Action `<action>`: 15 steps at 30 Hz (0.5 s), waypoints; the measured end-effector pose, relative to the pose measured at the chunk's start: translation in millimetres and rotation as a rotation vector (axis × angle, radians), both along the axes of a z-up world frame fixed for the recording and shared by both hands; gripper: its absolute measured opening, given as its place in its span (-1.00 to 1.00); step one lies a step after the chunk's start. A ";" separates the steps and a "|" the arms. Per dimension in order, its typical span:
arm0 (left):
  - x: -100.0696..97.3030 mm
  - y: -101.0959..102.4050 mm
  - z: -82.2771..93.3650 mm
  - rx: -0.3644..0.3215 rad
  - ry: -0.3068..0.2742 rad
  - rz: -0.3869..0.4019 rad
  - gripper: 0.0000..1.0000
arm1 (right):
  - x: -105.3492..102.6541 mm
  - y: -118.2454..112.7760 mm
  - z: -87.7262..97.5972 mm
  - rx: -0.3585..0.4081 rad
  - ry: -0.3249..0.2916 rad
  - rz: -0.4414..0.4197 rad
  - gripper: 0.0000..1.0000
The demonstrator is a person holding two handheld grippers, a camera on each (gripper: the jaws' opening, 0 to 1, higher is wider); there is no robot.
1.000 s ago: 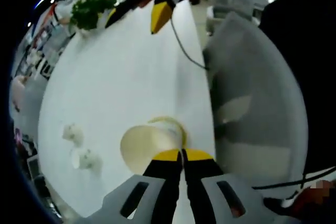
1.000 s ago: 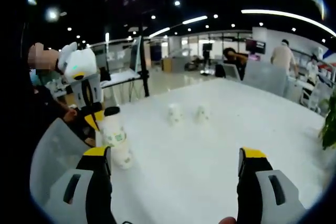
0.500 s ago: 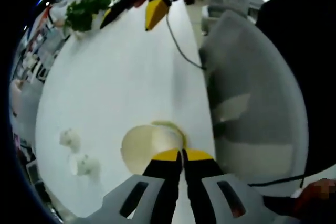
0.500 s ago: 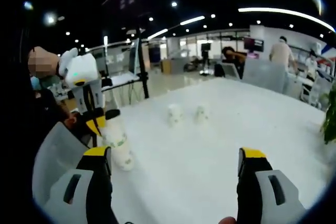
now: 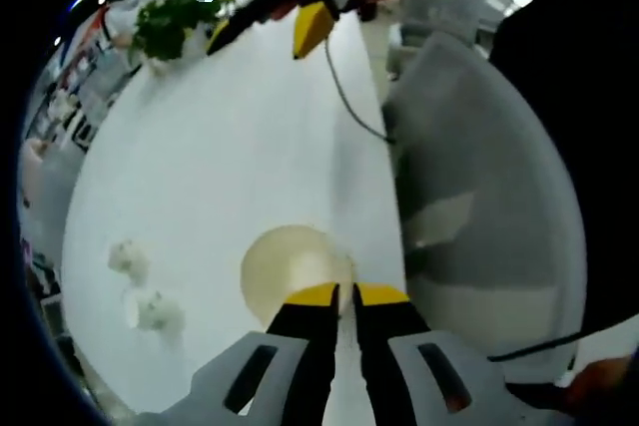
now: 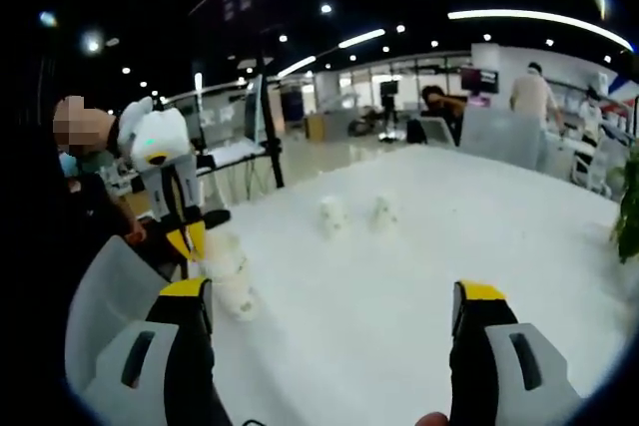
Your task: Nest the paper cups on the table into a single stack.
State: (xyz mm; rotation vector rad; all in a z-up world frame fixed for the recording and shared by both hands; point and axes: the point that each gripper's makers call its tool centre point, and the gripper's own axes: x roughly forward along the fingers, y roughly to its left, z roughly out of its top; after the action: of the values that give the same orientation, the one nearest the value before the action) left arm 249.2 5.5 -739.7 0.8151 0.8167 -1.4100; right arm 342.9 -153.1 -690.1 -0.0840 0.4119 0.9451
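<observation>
The cup stack is pinched at its rim by the left tongs; it should be lowered squarely, right tongs kept spread.

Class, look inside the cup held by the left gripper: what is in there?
The cup shows a bare pale inside, nothing in it. The left gripper covers its near rim.

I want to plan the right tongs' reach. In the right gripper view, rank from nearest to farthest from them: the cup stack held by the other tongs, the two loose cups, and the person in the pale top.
1. Cup stack, low on the left, under the left tongs.
2. Two loose cups, mid-table, side by side; too close to rank apart.
3. Person in the pale top, beyond the table's far end, upper right.
</observation>
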 end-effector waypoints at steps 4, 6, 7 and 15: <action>-0.6 8.3 -2.8 0.013 0.011 0.022 -0.91 | -0.3 -0.3 2.5 -0.002 -0.004 0.001 0.97; -0.5 9.7 -2.4 0.010 0.016 0.033 -0.90 | -0.4 -0.8 2.2 -0.005 -0.002 0.000 0.97; 0.2 9.3 -0.2 -0.006 0.012 0.038 -0.91 | -0.3 -1.1 2.1 -0.005 -0.002 -0.001 0.97; 2.0 7.9 6.3 -0.074 0.040 0.098 -0.88 | 0.2 0.7 1.8 -0.007 -0.003 -0.001 0.97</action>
State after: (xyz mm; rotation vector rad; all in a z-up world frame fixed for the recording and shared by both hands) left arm 251.1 13.4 -733.4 0.6830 0.8199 -1.3649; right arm 343.1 -152.4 -688.3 -0.0913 0.4126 0.9429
